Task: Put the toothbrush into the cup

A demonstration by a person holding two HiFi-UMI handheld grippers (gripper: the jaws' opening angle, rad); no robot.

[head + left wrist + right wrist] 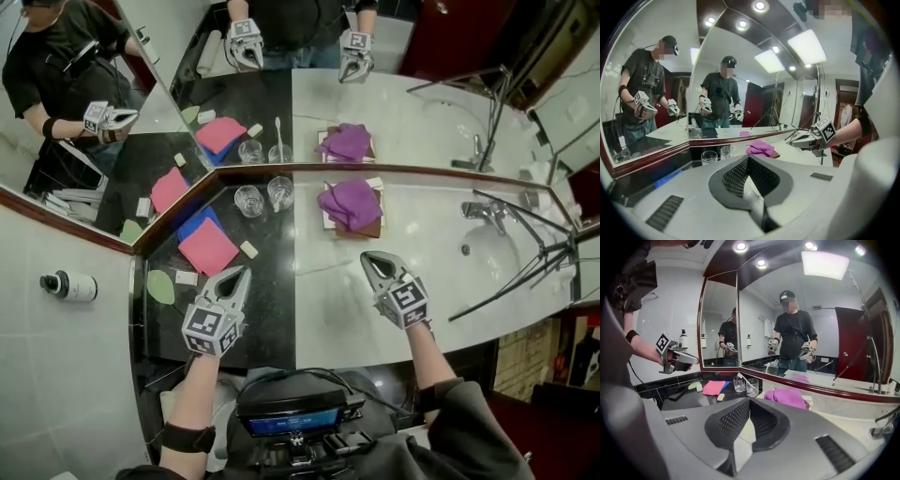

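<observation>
The step looks like withdrawal: both hands should stay low and clear so nothing tips the cup (pixel 280 192). Near its left, the left hand-held gripper (pixel 238 273) is closed and empty. An empty glass (pixel 248 200) stands just left. The cup holds the leaning toothbrush (pixel 743 379). To its right, the right hand-held gripper (pixel 367 259) is closed and empty.

Both grey: left gripper (pixel 239 274), right gripper (pixel 370 261); black-white marker cubes (pixel 208 328); black wristband (pixel 175 437) (left arm); dark sleeve (pixel 469 427).
</observation>
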